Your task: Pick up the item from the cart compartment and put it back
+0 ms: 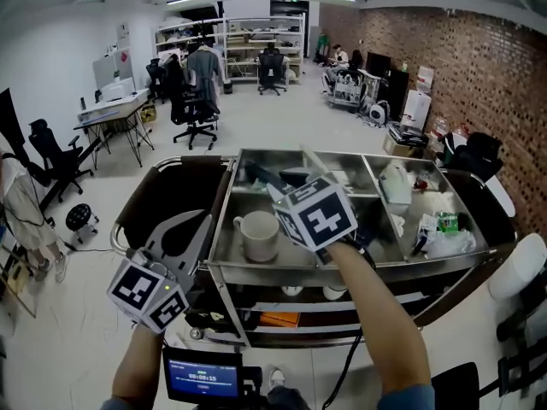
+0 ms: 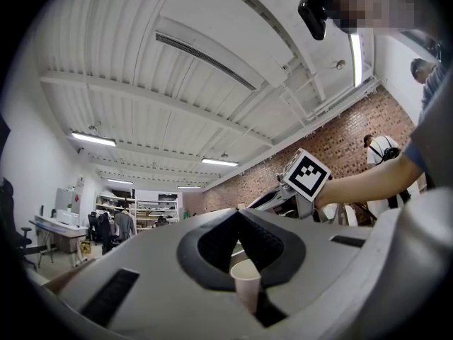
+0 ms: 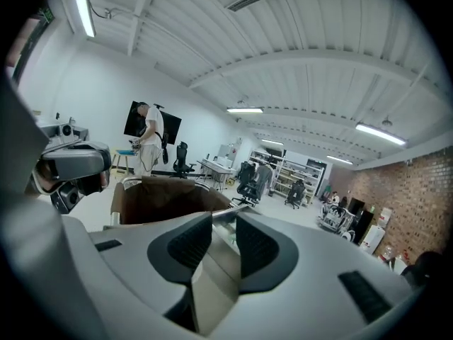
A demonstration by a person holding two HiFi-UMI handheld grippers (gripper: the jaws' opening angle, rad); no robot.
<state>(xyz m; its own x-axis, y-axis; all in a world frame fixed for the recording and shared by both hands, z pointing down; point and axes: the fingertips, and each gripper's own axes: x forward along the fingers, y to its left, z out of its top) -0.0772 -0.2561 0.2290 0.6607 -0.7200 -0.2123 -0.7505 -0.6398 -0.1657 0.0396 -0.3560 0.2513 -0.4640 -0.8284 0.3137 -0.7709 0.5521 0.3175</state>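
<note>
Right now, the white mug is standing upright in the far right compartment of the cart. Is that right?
Not quite. The white mug does stand upright, but in the near left compartment of the steel cart, not the far right one. The head view shows it.

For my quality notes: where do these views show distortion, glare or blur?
Head view: strong fisheye, the cart's rim bows; otherwise sharp and evenly lit. Left gripper view: dark round border, bright ceiling lamps, no strong shadows. Right gripper view: the same border, a glaring lamp at top left, and the strip between the jaws looks soft, too near to focus.
</note>
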